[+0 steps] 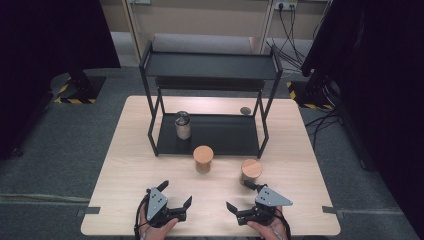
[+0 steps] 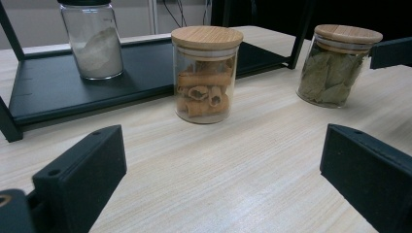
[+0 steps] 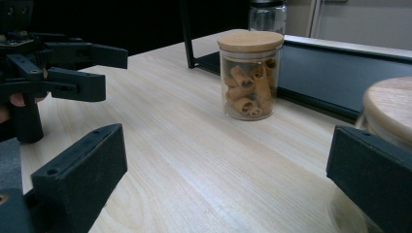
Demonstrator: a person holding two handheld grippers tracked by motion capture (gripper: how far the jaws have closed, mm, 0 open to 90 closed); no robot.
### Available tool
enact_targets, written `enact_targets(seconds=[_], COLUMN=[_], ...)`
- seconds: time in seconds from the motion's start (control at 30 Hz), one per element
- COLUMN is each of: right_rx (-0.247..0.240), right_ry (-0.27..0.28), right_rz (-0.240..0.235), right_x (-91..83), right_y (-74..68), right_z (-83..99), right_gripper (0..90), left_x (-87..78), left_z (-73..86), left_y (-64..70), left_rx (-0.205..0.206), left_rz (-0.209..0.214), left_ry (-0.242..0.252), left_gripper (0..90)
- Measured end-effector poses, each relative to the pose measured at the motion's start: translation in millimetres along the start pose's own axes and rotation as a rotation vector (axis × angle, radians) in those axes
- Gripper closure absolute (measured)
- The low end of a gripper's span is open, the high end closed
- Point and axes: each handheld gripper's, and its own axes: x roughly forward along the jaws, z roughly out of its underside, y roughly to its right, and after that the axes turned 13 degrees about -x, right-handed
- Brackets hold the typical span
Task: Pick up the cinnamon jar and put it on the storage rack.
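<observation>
Both pairs of jaws stand wide apart, nothing between them.

Right gripper: near the front edge of the table, right of middle. Its far jaw tip sits just beside the jar of leaves; from the high view I cannot tell whether it touches. In the right gripper view that jar looms at the right jaw, lid edge blurred.

Left gripper: near the front edge, left of middle, aimed at the jar of cinnamon sticks, with bare table between.

Jar of leaves stands on the table toward the right, clear of the front right leg of the black rack. Jar of cinnamon sticks stands just in front of the rack's bottom shelf, about mid-table. A third jar with white powder, dark lid, stands on the bottom shelf at its left end. Small dark disc on the table near the back edge, behind the rack.

Handling, judged: glass walls, stiff, smooth, likely slippery and breakable if tipped. Contents light; most of the weight is probably the glass. Wooden lids look loose-fit, so do not lift by the lid. Grip across the body at mid-height, jaws square to the wall.
</observation>
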Motion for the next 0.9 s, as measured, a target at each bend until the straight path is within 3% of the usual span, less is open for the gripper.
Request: enact_targets(seconds=[0.9], right_rx=[-0.024], right_ry=[0.012], right_rz=[-0.006], right_x=[18.7], right_y=[-1.5], right_z=[-11.2], right_gripper=[1.7], left_x=[-0.4], left_z=[0.0], left_y=[-0.3], left_rx=[-0.004], left_rz=[-0.003], left_ry=[0.001], left_gripper=[2.4])
